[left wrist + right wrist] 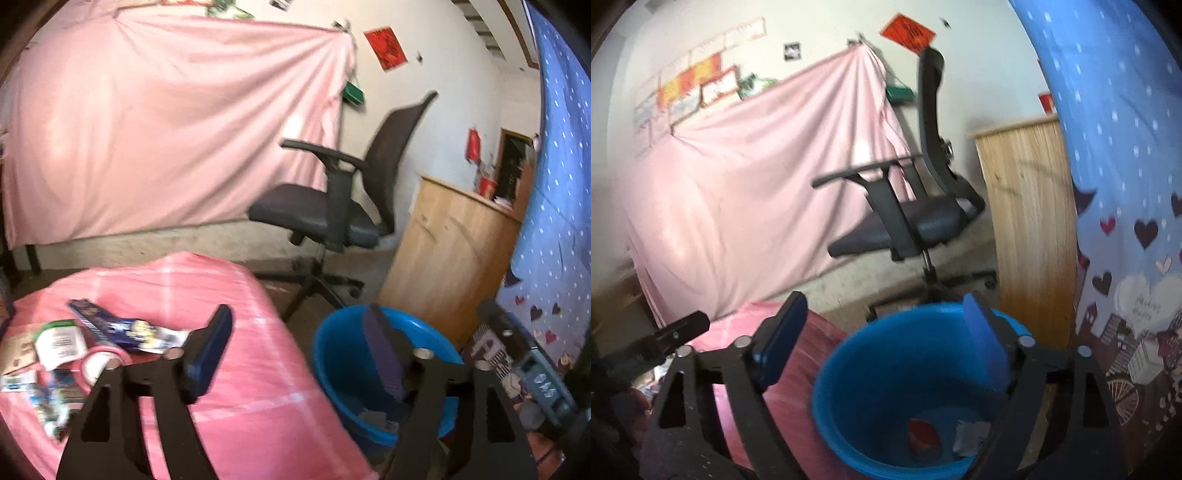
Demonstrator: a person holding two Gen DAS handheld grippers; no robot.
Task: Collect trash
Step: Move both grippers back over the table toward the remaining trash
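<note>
A blue bucket [343,373] stands on the floor beside a table with a pink cloth [236,373]. Several wrappers [125,332] and a roll of tape [103,363] lie at the table's left. My left gripper [299,358] is open and empty, spanning the table's edge and the bucket. My right gripper [886,347] is open and empty above the bucket [871,387]. A red scrap [923,435] and a grey scrap [971,434] lie on the bucket's bottom. The other gripper [679,332] shows at the left of the right wrist view.
A black office chair [332,206] stands behind the bucket. A wooden cabinet [450,251] is to its right. A blue patterned curtain [554,206] hangs on the far right. A pink sheet [166,129] covers the back wall.
</note>
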